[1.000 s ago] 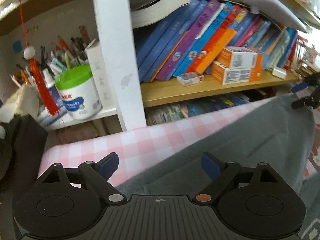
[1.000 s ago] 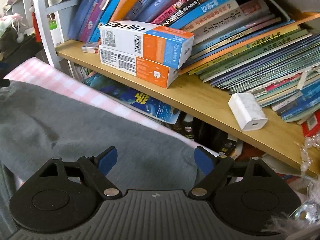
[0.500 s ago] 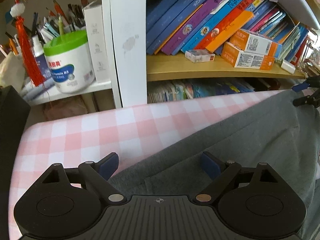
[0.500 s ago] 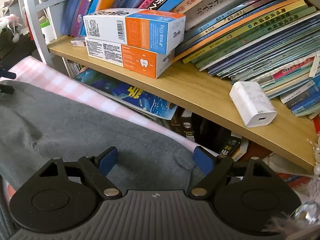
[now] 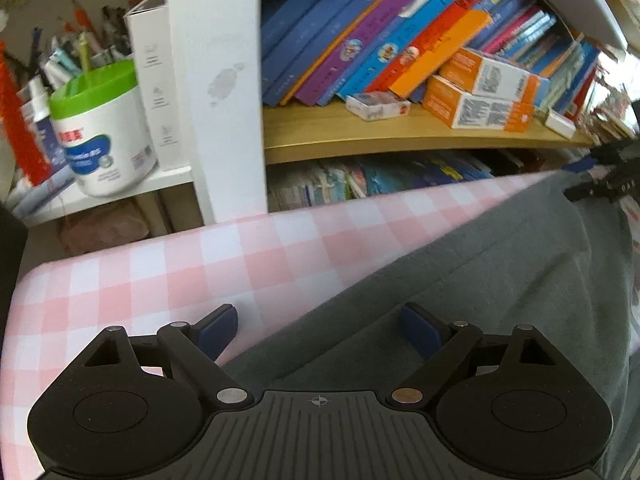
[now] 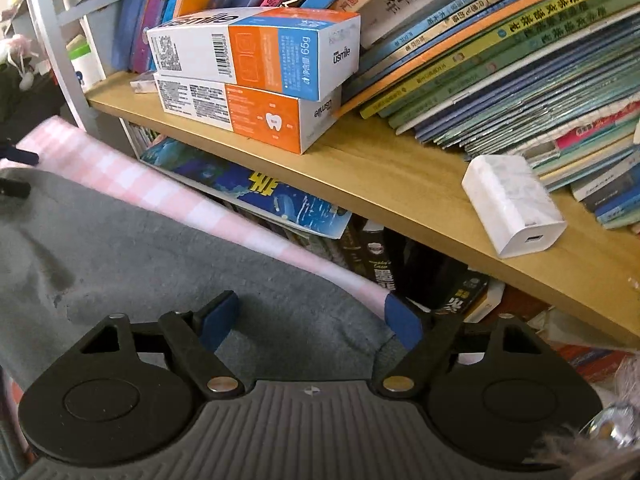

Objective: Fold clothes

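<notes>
A grey garment lies on the pink-and-white checked surface; it also shows in the right wrist view. My left gripper is open, its jaws wide apart over the garment's left edge. My right gripper is open over the garment's right end, near the surface's far edge. Neither holds cloth. The right gripper's tips show at the far right of the left wrist view. The left gripper's tips show at the left edge of the right wrist view.
A bookshelf stands right behind the surface: a wooden shelf with leaning books, orange-and-white boxes and a white charger. A white upright post and a green-lidded tub stand at the left.
Both grippers have dropped lower and closer over the garment, so more of the checked surface shows. Both stayed open throughout.
</notes>
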